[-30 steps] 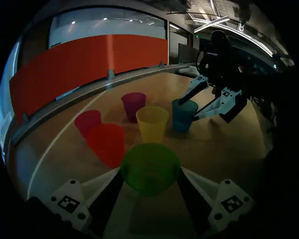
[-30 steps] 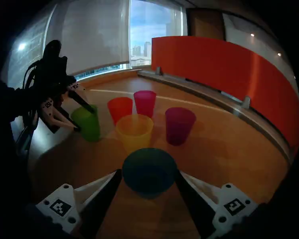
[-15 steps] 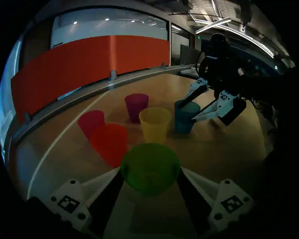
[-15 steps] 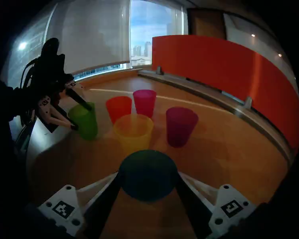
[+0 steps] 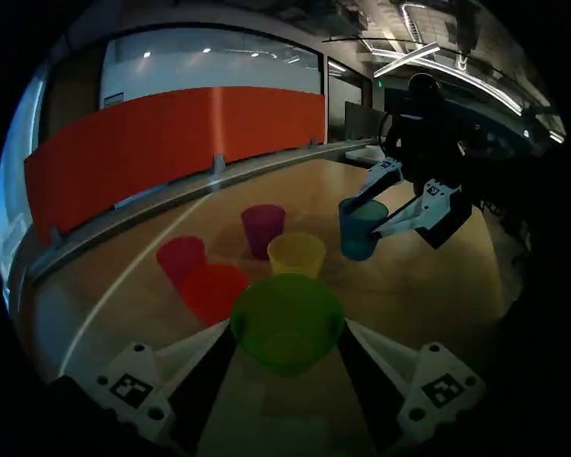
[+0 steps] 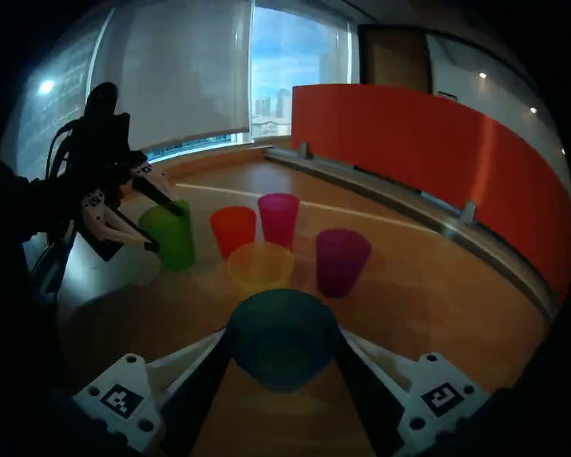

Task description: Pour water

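Observation:
In the left gripper view my left gripper (image 5: 287,335) is shut on a green cup (image 5: 287,321), held upright above the wooden table (image 5: 438,282). Farther off, the right gripper (image 5: 368,228) holds a blue cup (image 5: 359,227) lifted off the table. In the right gripper view my right gripper (image 6: 283,350) is shut on the blue cup (image 6: 283,346), and the left gripper (image 6: 157,227) grips the green cup (image 6: 170,233) at the left. Between them stand a yellow cup (image 5: 296,254) (image 6: 260,266), an orange-red cup (image 5: 212,292) (image 6: 233,230), a pink cup (image 5: 180,259) (image 6: 278,218) and a purple cup (image 5: 263,228) (image 6: 342,260).
An orange partition (image 5: 171,145) (image 6: 438,145) with a grey rail runs along the table's far edge. A window (image 6: 285,76) lies beyond the table. A person in dark clothes (image 5: 430,129) (image 6: 80,175) holds the grippers.
Both grippers have risen with their cups: the green and the blue cup now hang higher above the table, and the standing cups look lower in both views.

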